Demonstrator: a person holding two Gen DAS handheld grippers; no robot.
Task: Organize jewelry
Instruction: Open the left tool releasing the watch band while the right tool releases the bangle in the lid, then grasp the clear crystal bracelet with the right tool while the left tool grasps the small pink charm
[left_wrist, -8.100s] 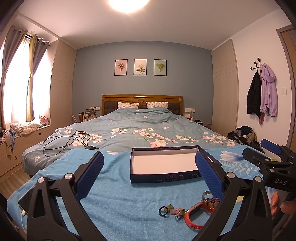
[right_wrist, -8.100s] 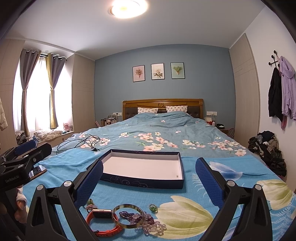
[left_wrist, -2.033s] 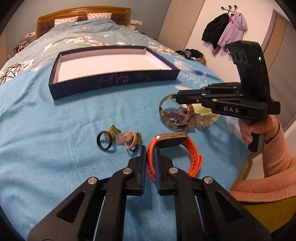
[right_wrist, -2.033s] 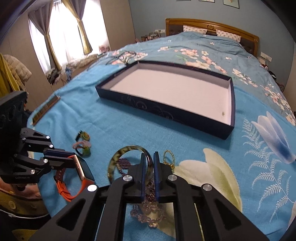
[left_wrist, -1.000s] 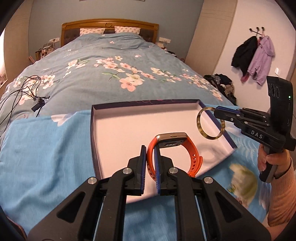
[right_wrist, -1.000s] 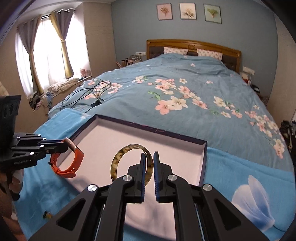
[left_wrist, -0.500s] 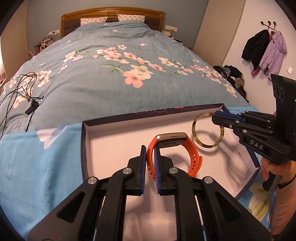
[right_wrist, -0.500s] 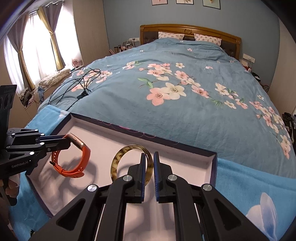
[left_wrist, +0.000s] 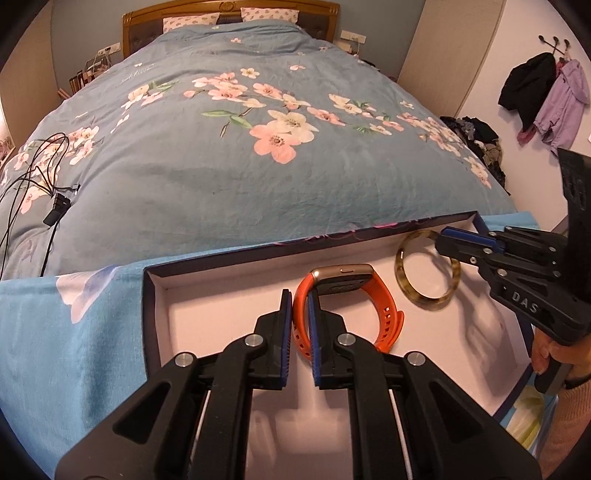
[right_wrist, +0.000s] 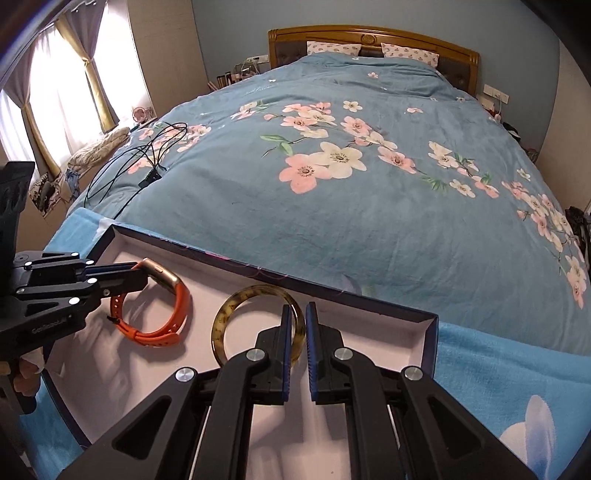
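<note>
My left gripper (left_wrist: 300, 301) is shut on the strap of an orange wristband watch (left_wrist: 384, 314) and holds it low inside the dark blue box (left_wrist: 149, 295) with the white floor. It also shows in the right wrist view (right_wrist: 125, 275) with the watch (right_wrist: 173, 314). My right gripper (right_wrist: 296, 317) is shut on a tortoiseshell bangle (right_wrist: 225, 314) and holds it over the box's far right part (right_wrist: 430, 343). In the left wrist view the bangle (left_wrist: 406, 288) hangs from the right gripper (left_wrist: 443, 236).
The box lies on a light blue cloth (left_wrist: 55, 332) at the foot of a bed with a floral blue duvet (left_wrist: 221, 166). Black cables (left_wrist: 33, 184) lie on the bed's left. Clothes hang on wall hooks (left_wrist: 546, 99) at right.
Both grippers have moved forward and lower into the box, each still holding its piece. The watch and the bangle now sit close to the box floor.
</note>
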